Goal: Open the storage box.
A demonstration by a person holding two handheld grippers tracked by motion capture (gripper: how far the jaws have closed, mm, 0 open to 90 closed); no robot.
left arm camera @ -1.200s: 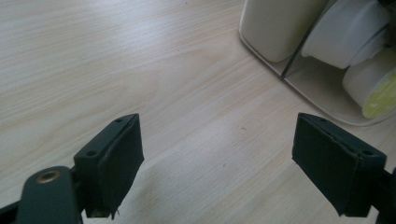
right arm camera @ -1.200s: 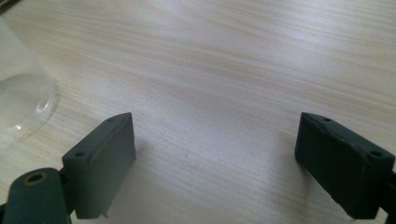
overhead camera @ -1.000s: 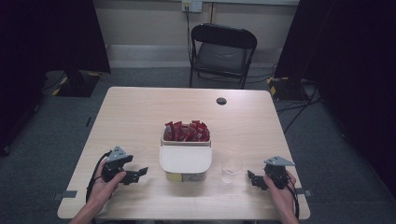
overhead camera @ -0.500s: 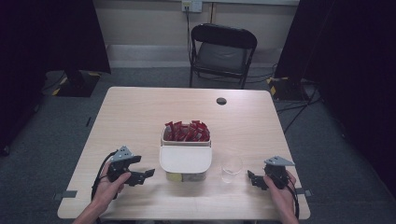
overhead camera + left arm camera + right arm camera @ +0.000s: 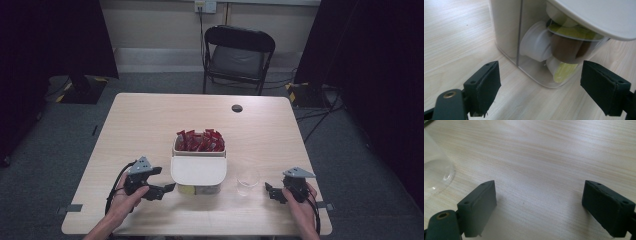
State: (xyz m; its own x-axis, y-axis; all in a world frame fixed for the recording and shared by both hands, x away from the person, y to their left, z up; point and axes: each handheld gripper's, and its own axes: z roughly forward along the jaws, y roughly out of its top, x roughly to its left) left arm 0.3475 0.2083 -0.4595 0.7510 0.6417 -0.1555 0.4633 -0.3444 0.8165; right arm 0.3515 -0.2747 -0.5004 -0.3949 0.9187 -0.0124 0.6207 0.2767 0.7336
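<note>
In the high view, a light wooden table (image 5: pixel 150 125) fills the middle of the frame, with a white container (image 5: pixel 198 172) at its centre-bottom. The far half of the container holds red packets (image 5: pixel 200 141), and a white lid (image 5: pixel 198 169) covers the near half. A clear cup (image 5: pixel 248 180) stands just right of the container.

The left gripper (image 5: pixel 161 184), held in a hand (image 5: pixel 125 200) at lower left, points right at the container with its jaws spread wide, close to the wall but not touching. In the left gripper view, small pods (image 5: pixel 560 47) lie behind the clear wall at upper centre, under the lid.

The right gripper (image 5: pixel 270 191), at lower right, rests near the cup, jaws wide apart over bare wood. A black chair (image 5: pixel 239 55) stands beyond the table at the top of the frame, and a small dark disc (image 5: pixel 237 108) sits near the far edge
</note>
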